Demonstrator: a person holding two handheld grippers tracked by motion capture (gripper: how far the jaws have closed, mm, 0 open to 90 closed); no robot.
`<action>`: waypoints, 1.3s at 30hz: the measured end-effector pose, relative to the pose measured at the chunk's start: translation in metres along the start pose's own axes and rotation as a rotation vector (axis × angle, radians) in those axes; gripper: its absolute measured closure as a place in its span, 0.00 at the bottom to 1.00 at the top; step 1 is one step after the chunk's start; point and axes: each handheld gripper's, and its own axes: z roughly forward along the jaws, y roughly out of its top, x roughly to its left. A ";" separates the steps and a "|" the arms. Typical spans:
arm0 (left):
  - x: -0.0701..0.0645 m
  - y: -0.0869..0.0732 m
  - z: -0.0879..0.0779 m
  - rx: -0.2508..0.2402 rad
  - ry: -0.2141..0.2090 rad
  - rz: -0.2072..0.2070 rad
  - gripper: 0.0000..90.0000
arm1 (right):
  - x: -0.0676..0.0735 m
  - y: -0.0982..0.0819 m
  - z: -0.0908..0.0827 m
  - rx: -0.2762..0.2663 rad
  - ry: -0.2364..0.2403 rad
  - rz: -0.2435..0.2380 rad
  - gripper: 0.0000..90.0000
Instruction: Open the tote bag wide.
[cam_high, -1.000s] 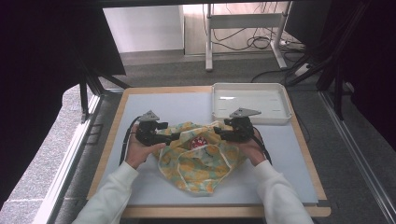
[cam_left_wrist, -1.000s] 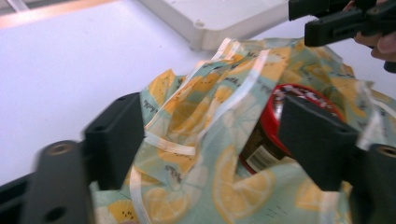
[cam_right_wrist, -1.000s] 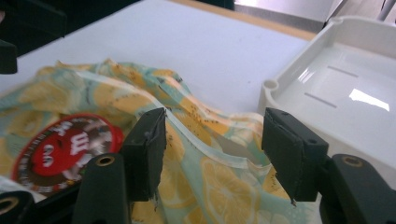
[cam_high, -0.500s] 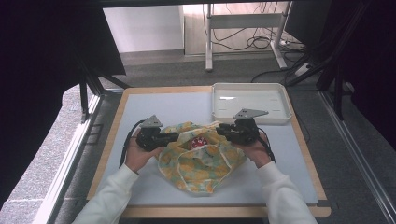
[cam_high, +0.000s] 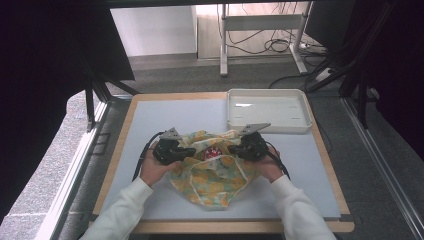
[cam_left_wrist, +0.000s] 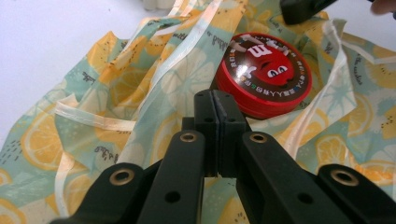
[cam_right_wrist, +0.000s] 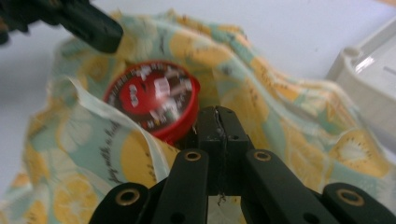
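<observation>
Now gripping the lemon-print cloth (cam_high: 214, 172) at mid-table, left gripper (cam_high: 186, 151) pinching its left edge, right gripper (cam_high: 234, 149) pinching its right edge, both having just closed, cradling a red round tin (cam_left_wrist: 264, 74), lying near the white tray (cam_high: 268, 125) at far right.

you have a white tray (cam_high: 268, 111) on the tabletop (cam_high: 150, 120), at its far right corner, shallow and rectangular, with a raised rim. in the right gripper view its corner (cam_right_wrist: 369, 74) shows at the right edge. the tabletop has a pale blue-grey surface with a light wooden border (cam_high: 112, 165) around it. past the far edge you see grey carpet (cam_high: 165, 75), a white wall panel (cam_high: 150, 30), and the white legs of a stand (cam_high: 225, 45) with black cables (cam_high: 275, 45) lying loose on the floor behind it. a metal rail (cam_high: 70, 185) runs along the left side of the tabletop.
</observation>
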 end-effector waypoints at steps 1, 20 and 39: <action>0.001 0.000 0.002 0.006 0.002 -0.003 1.00 | 0.001 -0.004 0.005 0.031 0.002 -0.008 0.99; 0.005 -0.002 0.015 0.043 0.010 -0.019 1.00 | 0.045 -0.045 0.011 0.139 0.089 -0.039 0.99; 0.006 -0.004 0.023 0.060 0.008 -0.027 1.00 | 0.056 -0.057 -0.007 0.061 0.069 -0.049 0.99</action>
